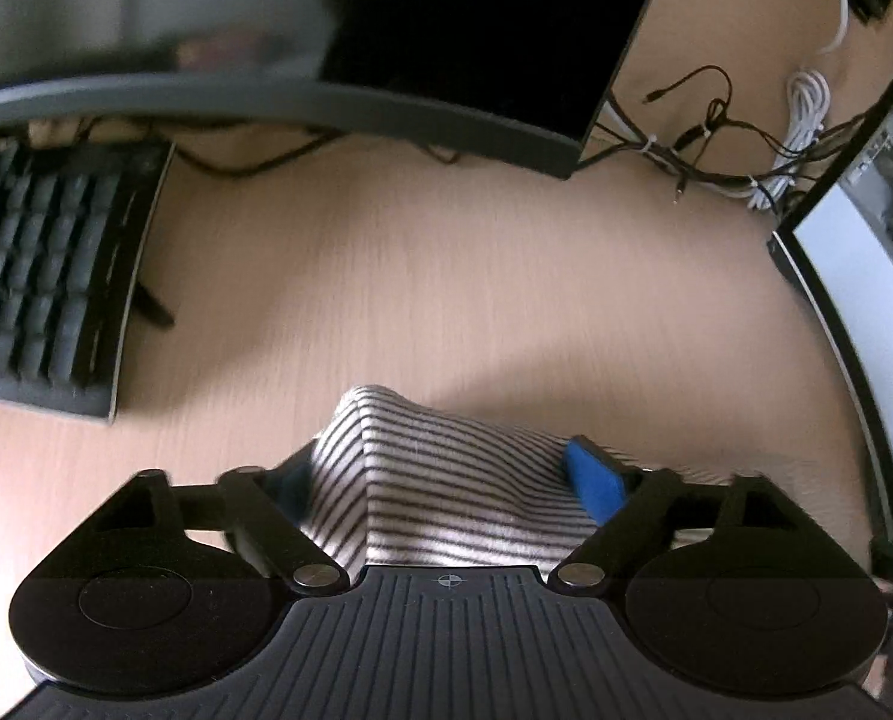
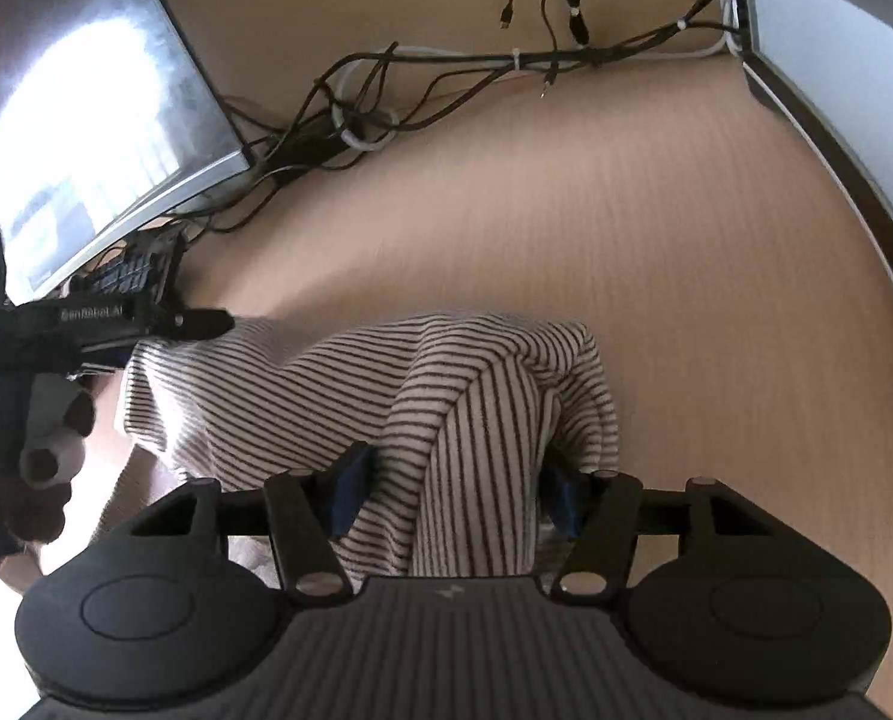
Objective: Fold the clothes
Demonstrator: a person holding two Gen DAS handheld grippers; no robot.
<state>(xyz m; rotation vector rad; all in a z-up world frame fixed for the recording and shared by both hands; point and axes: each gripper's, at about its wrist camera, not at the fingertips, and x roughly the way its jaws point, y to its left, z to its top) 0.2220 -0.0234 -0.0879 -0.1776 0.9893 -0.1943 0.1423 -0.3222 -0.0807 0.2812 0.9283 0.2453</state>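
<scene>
A white garment with thin dark stripes (image 2: pixel 338 396) lies bunched on the wooden desk (image 2: pixel 626 240). My right gripper (image 2: pixel 455 474) is shut on a raised fold of it, and the blue pads (image 2: pixel 350 480) press the cloth from both sides. In the left wrist view the same striped garment (image 1: pixel 422 480) fills the wide gap of my left gripper (image 1: pixel 440 468). Its jaws stand open and the blue pad (image 1: pixel 590 474) shows bare beside the cloth. From the right wrist view, the left gripper (image 2: pixel 194 324) reaches over the garment's left edge.
A dark keyboard (image 1: pixel 38 288) sits at the left of the desk (image 1: pixel 446 276), under a curved monitor (image 1: pixel 446 30). Tangled cables (image 1: pixel 716 138) run along the back. Another screen (image 1: pixel 854 360) stands at the right edge. A hand (image 2: pixel 50 450) holds the left gripper.
</scene>
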